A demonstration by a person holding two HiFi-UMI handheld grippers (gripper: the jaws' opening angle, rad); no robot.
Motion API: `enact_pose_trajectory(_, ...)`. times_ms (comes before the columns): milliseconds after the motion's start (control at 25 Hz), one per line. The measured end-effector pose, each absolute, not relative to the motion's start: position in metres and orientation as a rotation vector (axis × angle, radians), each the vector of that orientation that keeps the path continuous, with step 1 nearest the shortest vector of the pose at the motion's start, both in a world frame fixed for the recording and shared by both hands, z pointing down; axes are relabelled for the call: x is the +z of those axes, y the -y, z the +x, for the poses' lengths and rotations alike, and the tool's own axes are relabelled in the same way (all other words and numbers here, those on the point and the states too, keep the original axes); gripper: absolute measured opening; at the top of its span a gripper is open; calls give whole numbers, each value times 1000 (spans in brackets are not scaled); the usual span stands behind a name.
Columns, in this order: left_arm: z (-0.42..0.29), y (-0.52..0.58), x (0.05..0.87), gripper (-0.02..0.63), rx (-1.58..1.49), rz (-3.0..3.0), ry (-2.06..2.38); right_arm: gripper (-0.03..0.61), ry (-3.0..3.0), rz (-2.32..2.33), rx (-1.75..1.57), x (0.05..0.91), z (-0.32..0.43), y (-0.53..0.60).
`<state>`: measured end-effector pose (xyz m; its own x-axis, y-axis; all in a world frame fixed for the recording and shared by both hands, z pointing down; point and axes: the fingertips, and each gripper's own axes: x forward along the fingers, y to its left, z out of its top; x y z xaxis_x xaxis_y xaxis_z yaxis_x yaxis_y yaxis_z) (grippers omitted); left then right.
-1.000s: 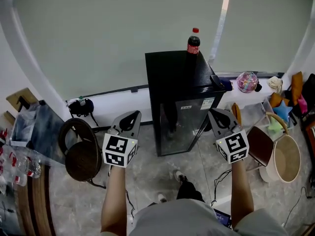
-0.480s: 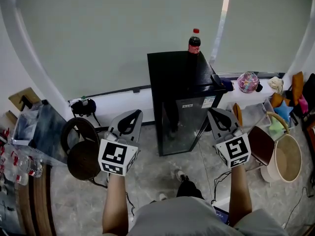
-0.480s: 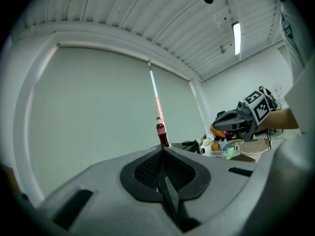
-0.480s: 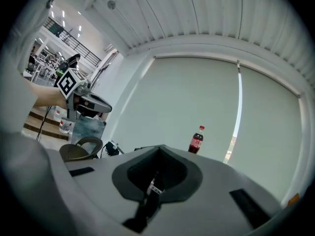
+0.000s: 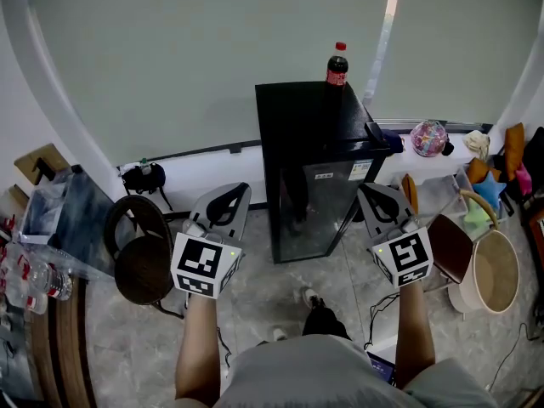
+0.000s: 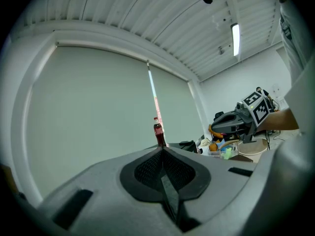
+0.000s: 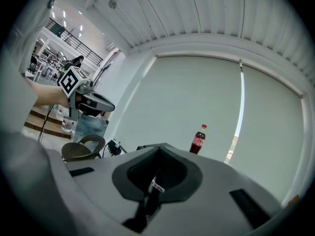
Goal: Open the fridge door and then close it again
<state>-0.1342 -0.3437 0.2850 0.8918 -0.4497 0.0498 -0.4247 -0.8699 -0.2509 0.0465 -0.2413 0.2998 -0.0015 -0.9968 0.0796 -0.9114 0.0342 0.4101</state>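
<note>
Head view looks steeply down on two grippers held out level over the tiled floor (image 5: 255,300), one at each side of the person. Jaws pressed together, the left gripper (image 5: 240,188) holds nothing, and the right gripper (image 5: 365,192) is the same: closed and empty.

Ahead of them, between the two tips and touching neither, stands the black fridge (image 5: 319,134), its glass door (image 5: 313,215) shut against the cabinet. A cola bottle (image 5: 337,65) stands upright near the back right edge of the fridge top.

Open tile runs from the grippers to the door's bottom edge. Out beyond the left gripper sits a round dark chair (image 5: 140,262). Just outside the right gripper are a brown stool (image 5: 449,246) and a pale basket (image 5: 491,272) — that side is the more crowded.
</note>
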Motion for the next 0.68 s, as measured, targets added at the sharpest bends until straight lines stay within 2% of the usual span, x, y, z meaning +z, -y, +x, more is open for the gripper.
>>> enact_pose_trajectory(680,-118,358,308,9,-208,-2859,-644,-3,1966,1897,-306,320,58,256)
